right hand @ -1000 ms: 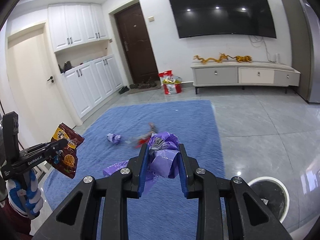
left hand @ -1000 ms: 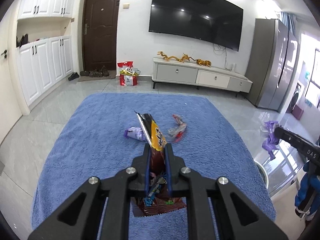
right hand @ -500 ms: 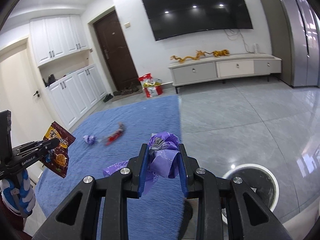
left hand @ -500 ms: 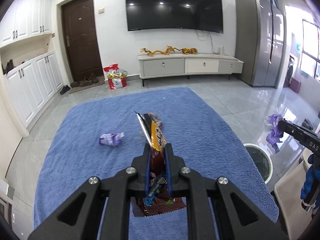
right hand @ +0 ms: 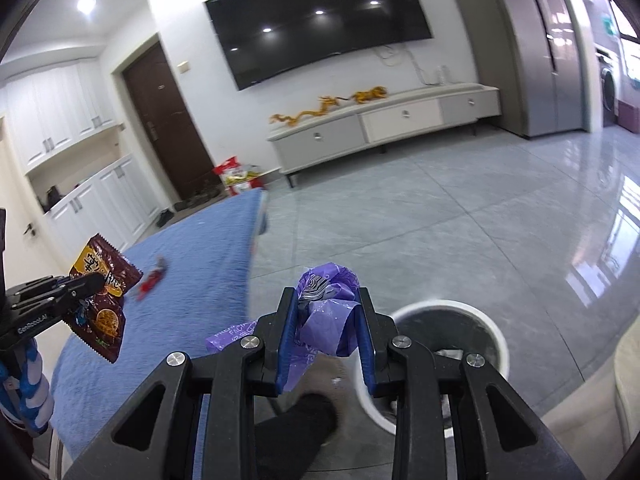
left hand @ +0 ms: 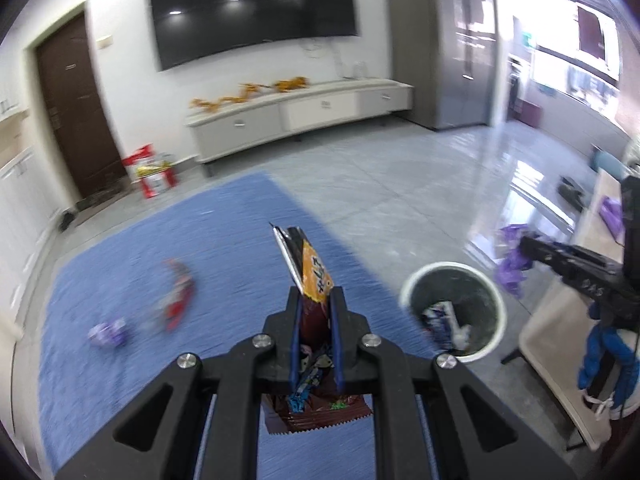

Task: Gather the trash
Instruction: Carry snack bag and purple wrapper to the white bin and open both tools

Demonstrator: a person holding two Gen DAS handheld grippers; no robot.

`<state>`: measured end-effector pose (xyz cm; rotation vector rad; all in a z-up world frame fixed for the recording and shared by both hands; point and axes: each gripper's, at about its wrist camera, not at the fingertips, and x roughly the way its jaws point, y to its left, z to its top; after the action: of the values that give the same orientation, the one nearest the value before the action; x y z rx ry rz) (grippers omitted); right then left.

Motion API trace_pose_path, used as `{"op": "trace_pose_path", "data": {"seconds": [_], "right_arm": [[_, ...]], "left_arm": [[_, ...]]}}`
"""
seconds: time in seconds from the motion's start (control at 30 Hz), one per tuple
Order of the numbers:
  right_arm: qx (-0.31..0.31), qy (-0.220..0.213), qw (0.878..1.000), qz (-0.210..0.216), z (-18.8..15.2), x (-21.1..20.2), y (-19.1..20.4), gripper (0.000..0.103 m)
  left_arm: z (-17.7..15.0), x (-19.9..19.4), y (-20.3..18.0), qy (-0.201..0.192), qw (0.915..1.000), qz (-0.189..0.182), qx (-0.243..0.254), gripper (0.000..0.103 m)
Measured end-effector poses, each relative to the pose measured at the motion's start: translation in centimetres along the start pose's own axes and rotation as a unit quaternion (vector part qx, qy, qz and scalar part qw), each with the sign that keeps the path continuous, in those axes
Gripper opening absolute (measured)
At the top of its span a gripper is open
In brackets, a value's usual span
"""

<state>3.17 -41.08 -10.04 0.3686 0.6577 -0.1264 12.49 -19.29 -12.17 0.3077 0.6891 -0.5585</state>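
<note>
The left gripper jaws pinch a brown-and-orange foil snack wrapper. The right gripper jaws pinch a crumpled purple plastic wrapper. A white round bin stands right of the left jaws, beside the blue rug.

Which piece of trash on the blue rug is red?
The long red wrapper lying on the blue rug. The other piece still on the rug, the small crumpled wrapper beside it, is purple.
</note>
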Motion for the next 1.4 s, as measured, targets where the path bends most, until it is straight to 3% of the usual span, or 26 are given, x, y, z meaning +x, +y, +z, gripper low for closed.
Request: {"op": "trace_pose_path", "data": {"seconds": [0.27, 0.37, 0.57, 0.8, 1.1, 1.4], "right_arm": [[0.032, 0.018, 0.998, -0.055, -0.5, 2.3, -4.9, 0.028], [0.045, 0.03, 0.996, -0.069, -0.7, 3.9, -6.5, 0.029], [0.063, 0.053, 0.993, -0.089, -1.6, 6.5, -9.1, 0.03], [0.07, 0.074, 0.989, -0.11, -2.0, 8.5, -10.8, 0.036], [0.077, 0.075, 0.987, -0.119, -2.5, 7.6, -10.6, 0.037], [0.076, 0.04, 0.988, -0.127, -1.2, 3.4, -9.3, 0.043]], "left_arm": [[5.0, 8.3, -8.5, 0.048, 0.9924, -0.107, 0.038, 0.013], [6.3, 12.0, -10.7, 0.078, 0.986, -0.145, 0.026, 0.015], [7.7, 17.3, -13.8, 0.116, 0.9757, -0.186, 0.004, 0.016], [7.6, 20.5, -15.4, 0.137, 0.9704, -0.198, -0.013, 0.039], [6.9, 19.6, -15.3, 0.136, 0.9726, -0.188, -0.014, 0.039], [7.0, 13.6, -10.9, 0.075, 0.987, -0.139, -0.032, 0.039]]}}
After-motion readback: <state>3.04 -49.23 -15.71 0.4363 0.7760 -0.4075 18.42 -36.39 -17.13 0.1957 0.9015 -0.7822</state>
